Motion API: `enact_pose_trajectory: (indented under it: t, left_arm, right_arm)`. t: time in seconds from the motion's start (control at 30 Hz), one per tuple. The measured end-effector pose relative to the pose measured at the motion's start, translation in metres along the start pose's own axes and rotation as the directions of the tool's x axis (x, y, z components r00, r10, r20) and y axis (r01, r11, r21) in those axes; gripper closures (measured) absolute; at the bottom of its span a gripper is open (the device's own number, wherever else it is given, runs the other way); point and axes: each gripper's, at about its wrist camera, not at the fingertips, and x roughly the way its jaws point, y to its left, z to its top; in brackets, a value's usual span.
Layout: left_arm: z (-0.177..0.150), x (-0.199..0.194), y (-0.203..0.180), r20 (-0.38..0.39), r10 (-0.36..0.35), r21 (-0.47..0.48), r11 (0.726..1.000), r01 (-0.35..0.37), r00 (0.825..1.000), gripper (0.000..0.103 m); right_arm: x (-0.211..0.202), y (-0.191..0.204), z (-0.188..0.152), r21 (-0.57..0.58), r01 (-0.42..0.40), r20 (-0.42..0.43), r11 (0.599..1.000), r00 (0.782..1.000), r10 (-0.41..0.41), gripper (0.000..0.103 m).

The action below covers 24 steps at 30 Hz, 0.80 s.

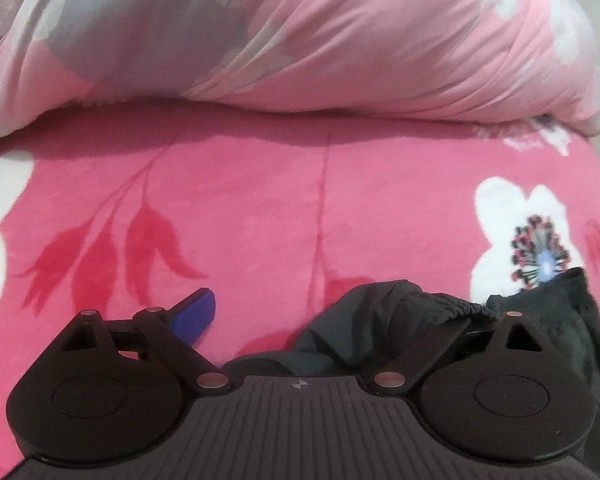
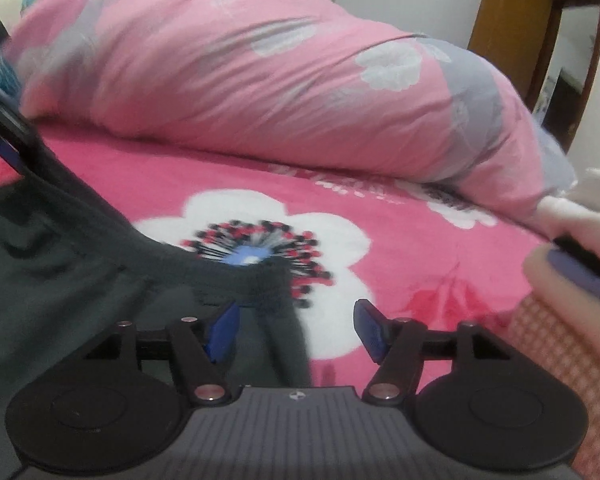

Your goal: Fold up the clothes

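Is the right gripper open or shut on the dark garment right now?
Open. The right gripper's blue pads stand apart, with the dark garment's edge lying between them, unpinched.

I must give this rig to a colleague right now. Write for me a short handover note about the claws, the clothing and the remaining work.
Left claw: open, with a bunched part of the dark grey fabric garment lying between its fingers, not pinched.
Right claw: open; the garment's elastic waistband edge lies between the blue pads, released.
Garment: spread loosely on the pink flowered bedsheet, in front of the rolled pink and grey quilt.
Done: no neat fold is visible yet.
Left: grasp again, flatten and fold the garment.
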Motion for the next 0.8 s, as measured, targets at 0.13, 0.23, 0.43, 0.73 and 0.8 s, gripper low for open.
enact_pose_trajectory:
  t: [0.13, 0.23, 0.43, 0.73, 0.8]
  left_arm:
    - [0.007, 0.002, -0.006, -0.019, 0.057, -0.047, 0.997, -0.058, 0.998, 0.009]
    - [0.014, -0.004, 0.0, -0.02, 0.036, -0.149, 0.988, -0.038, 0.999, 0.009]
    - [0.021, 0.002, 0.021, -0.009, -0.032, -0.31, 0.95, 0.028, 0.999, 0.009]
    - [0.03, 0.002, -0.001, -0.11, 0.158, -0.062, 0.984, -0.166, 0.981, 0.01]
    - [0.029, -0.001, -0.026, -0.063, 0.279, 0.165, 0.95, -0.266, 0.958, 0.01]
  right_arm:
    - [-0.013, 0.025, -0.005, -0.033, -0.09, 0.039, 0.995, 0.995, 0.091, 0.037]
    - [0.001, 0.043, -0.016, -0.042, -0.175, -0.012, 0.984, 0.985, 0.174, 0.038]
    - [0.034, 0.041, -0.042, 0.081, -0.223, -0.036, 0.972, 0.973, 0.226, 0.035]
    - [0.033, 0.044, -0.043, 0.065, -0.204, -0.029, 0.977, 0.978, 0.206, 0.034]
    - [0.033, 0.044, -0.044, 0.069, -0.206, -0.026, 0.976, 0.978, 0.208, 0.034]
